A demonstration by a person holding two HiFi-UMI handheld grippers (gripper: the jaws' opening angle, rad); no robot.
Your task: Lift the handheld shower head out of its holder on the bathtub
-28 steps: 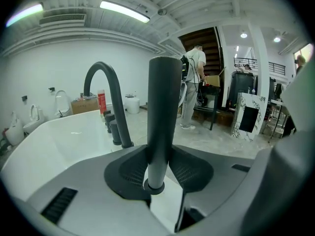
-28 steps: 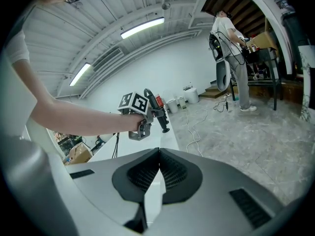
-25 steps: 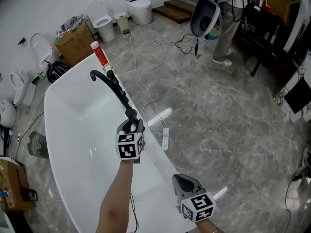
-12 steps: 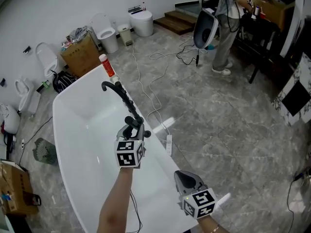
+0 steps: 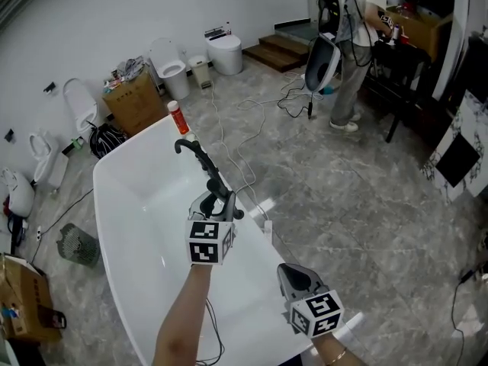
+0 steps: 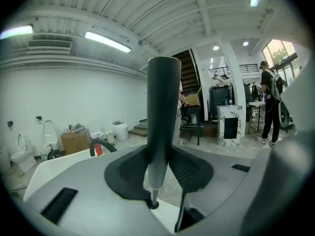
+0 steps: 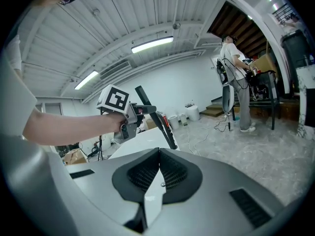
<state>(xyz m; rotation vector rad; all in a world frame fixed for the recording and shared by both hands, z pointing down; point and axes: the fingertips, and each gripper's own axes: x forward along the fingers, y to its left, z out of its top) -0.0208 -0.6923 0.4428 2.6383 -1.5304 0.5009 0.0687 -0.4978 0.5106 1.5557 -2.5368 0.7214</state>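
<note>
In the head view my left gripper is shut on the black handheld shower head, held above the right rim of the white bathtub. In the left gripper view the dark handle stands upright between the jaws, with a thin metal end at its foot. The right gripper view shows the same wand slanting down from the left gripper. My right gripper hangs lower right, over the tub's near rim; its jaws meet with nothing between them.
A black curved spout and a red bottle stand at the tub's far end. Toilets and a cardboard box line the back wall. Cables and a power strip lie right of the tub. A person stands far right.
Both grippers have risen, and the left one has carried the shower head up with it. The tub and floor now look further below.
</note>
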